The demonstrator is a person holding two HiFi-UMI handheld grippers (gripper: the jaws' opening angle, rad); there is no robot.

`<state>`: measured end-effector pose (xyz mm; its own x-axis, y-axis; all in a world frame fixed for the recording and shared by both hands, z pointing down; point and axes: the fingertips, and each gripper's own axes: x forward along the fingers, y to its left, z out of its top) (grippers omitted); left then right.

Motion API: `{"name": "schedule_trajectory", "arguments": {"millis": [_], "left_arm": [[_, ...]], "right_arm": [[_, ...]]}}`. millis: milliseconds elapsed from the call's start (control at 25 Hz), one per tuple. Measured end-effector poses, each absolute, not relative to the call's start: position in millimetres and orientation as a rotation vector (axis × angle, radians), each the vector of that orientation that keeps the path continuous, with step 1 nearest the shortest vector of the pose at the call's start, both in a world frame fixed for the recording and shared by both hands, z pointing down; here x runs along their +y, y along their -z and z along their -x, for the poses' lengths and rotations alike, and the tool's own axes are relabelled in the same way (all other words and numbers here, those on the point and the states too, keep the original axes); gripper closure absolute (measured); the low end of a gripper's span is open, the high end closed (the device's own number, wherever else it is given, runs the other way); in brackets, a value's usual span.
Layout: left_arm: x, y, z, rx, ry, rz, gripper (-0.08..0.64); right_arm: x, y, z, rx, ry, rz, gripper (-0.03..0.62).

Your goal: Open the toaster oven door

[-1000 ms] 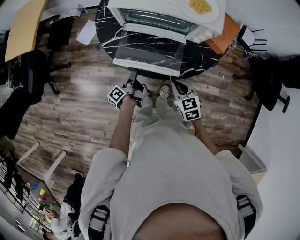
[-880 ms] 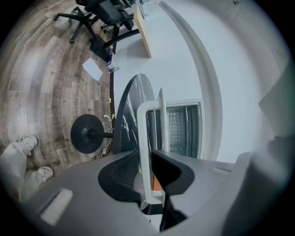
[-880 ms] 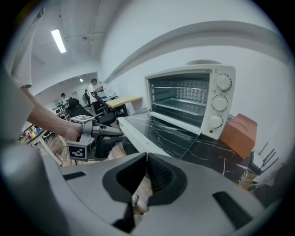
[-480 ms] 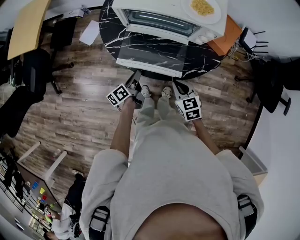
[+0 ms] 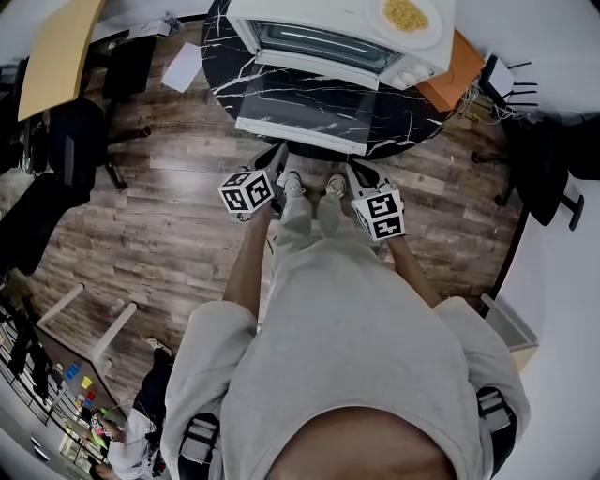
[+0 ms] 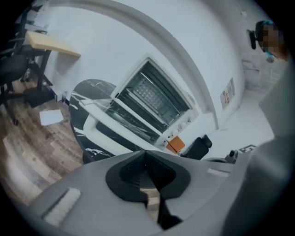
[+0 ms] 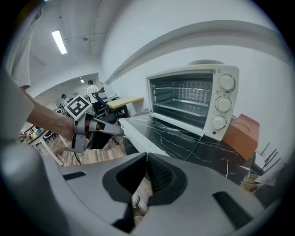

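The white toaster oven [image 5: 309, 11] stands on a round black marble table [image 5: 220, 56]. Its glass door [image 5: 300, 105] lies folded down flat, with the white handle [image 5: 298, 134] at the table's front edge. The oven's rack and cavity [image 6: 154, 99] show through the opening. My left gripper [image 5: 278, 152] hovers just in front of the handle without touching it. Its jaws have just been closing and are now shut with nothing between them. My right gripper [image 5: 354, 170] hangs beside it, also shut and empty. The left gripper [image 7: 120, 131] shows in the right gripper view too, apart from the door [image 7: 161, 131].
A plate of yellow food [image 5: 403, 17] rests on the oven's top. An orange box [image 5: 450, 64] sits at the table's right edge. Dark office chairs [image 5: 66, 141] and a sheet of paper [image 5: 180, 66] are on the wooden floor to the left. Cables [image 5: 497, 84] lie at the right.
The left gripper has rolled about its own axis, its marker cube turning, and has risen a little toward the table edge while its jaws closed. The right gripper has stayed put.
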<state>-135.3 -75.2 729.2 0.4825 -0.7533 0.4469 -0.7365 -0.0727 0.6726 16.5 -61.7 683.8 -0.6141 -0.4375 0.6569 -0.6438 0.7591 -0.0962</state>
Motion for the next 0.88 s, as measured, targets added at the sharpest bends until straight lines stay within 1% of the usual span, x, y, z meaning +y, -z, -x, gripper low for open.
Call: {"name": "schedule_trajectory", "arguments": {"millis": [280, 440, 880], "left_arm": [[-78.0, -708.9, 123.6, -1.288, -0.219, -2.025, 0.551], [-78.2, -696.3, 117.4, -1.305, -0.309, -2.120, 0.551], [-81.8, -666.7, 107.9, -1.321, -0.332, -2.200, 0.551]], "right_arm": [[-63.5, -683.1, -15.9, -2.330, -0.438, -0.820, 0.578], [-63.9, -680.0, -15.0, -2.335, -0.441, -0.832, 0.578], [-77.2, -660.0, -14.2, -2.377, -0.427, -0.891, 0.578]]}}
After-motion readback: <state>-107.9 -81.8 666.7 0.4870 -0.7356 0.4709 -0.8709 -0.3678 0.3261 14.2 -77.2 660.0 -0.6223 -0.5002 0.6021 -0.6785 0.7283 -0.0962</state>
